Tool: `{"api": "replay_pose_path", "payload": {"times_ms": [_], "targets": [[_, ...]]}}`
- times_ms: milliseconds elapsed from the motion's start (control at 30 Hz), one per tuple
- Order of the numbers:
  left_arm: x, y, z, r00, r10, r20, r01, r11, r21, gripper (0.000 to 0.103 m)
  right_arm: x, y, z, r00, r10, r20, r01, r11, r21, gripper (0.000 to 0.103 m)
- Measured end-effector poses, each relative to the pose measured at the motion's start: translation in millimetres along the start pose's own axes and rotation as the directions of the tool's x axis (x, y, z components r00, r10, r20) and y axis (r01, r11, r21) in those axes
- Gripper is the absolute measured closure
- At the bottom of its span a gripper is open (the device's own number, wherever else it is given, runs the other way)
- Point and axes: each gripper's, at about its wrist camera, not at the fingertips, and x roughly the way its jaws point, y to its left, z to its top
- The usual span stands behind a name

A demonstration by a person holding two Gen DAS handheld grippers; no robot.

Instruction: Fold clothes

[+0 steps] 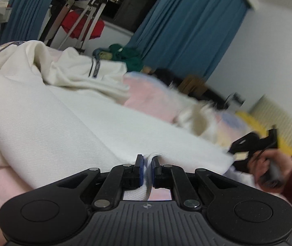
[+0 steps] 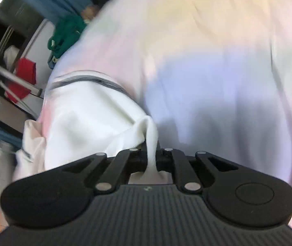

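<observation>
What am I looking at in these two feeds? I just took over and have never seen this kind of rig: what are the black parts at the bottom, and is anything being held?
There is no robot arm here. A person carries a hand-held two-finger claw in each hand, and each claw has a wide-angle camera looking out along its fingers, so the black parts at the bottom are the claws themselves.

The left wrist view shows the left claw shut on an edge of a white garment, which lies spread across a pastel bedcover. At the right edge of that view you can see the person's hand gripping the other claw.

The right wrist view is blurred. It shows the right claw shut on a bunched fold of the same white garment. A green garment lies further back.
</observation>
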Motion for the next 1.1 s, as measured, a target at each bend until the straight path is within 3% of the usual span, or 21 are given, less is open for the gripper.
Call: {"api": "replay_pose_path", "payload": {"times_ms": [67,233,333,400,467,500,600,700,767,867,1000,1100], "targets": [[3,-1,-3,0.999,0.035,-0.024,-0.035,0.999,0.022,0.095,-2,-16,2,0.998,0.061,-0.011,-0.060,0.994,0.093,0.094],[10,-4,-10,0.995,0.082,-0.058,-0.078,0.995,0.066,0.095,-15,-5,-1,0.999,0.030,0.036,-0.030,0.999,0.019,0.088],[11,-6,-14,0.993,0.098,-0.070,-0.092,0.992,0.081,0.095,-21,-2,7,0.998,0.000,0.068,0.001,1.000,-0.005,0.068],[10,-6,-15,0.992,0.104,-0.068,-0.098,0.992,0.083,0.095,-29,1,7,0.993,-0.019,0.118,0.023,0.999,-0.034,0.046],[7,-7,-15,0.992,0.111,-0.061,-0.106,0.991,0.083,0.095,-39,0,10,0.985,-0.021,0.172,0.028,0.999,-0.042,0.030],[6,-8,-16,0.992,0.116,-0.058,-0.110,0.990,0.091,0.094,-40,-4,11,0.983,-0.014,0.183,0.019,1.000,-0.024,0.028],[5,-12,-19,0.990,0.126,-0.058,-0.120,0.987,0.106,0.094,-42,-14,16,0.977,0.006,0.212,-0.014,0.999,0.034,0.028],[6,-12,-20,0.989,0.132,-0.065,-0.125,0.986,0.108,0.094,-30,-31,18,0.980,0.067,0.189,-0.096,0.984,0.147,0.028],[6,-12,-20,0.989,0.133,-0.068,-0.125,0.986,0.108,0.094,-19,-51,17,0.980,0.130,0.151,-0.170,0.942,0.290,0.028],[6,-12,-20,0.988,0.135,-0.073,-0.126,0.986,0.111,0.093,-15,-67,14,0.974,0.162,0.156,-0.212,0.895,0.394,0.028],[5,-12,-20,0.988,0.136,-0.078,-0.127,0.985,0.113,0.093,-15,-67,16,0.945,0.246,0.213,-0.315,0.861,0.400,0.028],[4,-12,-20,0.988,0.136,-0.078,-0.126,0.985,0.116,0.093,-21,-57,20,0.928,0.267,0.260,-0.346,0.877,0.333,0.028]]}}
